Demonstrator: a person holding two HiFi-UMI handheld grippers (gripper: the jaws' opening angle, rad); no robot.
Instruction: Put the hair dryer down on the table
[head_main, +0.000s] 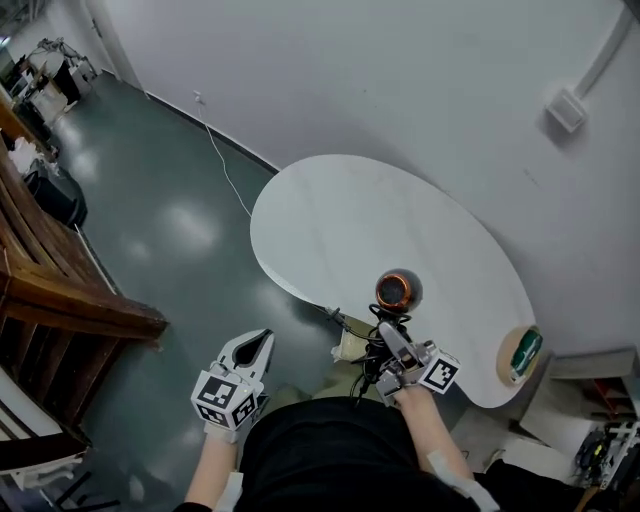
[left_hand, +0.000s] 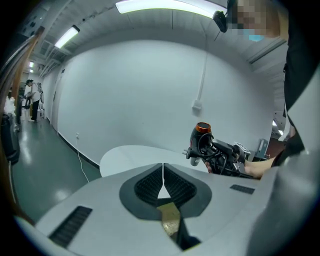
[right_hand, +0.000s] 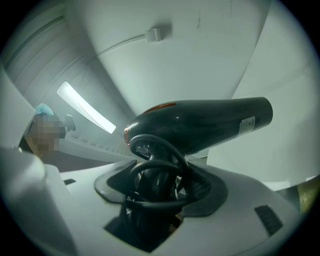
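Note:
The black hair dryer, with an orange ring at its back, is held upright over the near edge of the white oval table. My right gripper is shut on its handle, and the black cord is looped around the handle between the jaws. In the right gripper view the dryer's body lies across the top of the jaws, nozzle to the right. My left gripper hangs over the floor left of the table, shut and holding nothing. The left gripper view shows the dryer to the right, beyond the table.
A green round object on a wooden disc sits at the table's right end. The dryer's plug dangles by the table's near edge. Wooden furniture stands at the left. A white cable runs along the floor to the wall.

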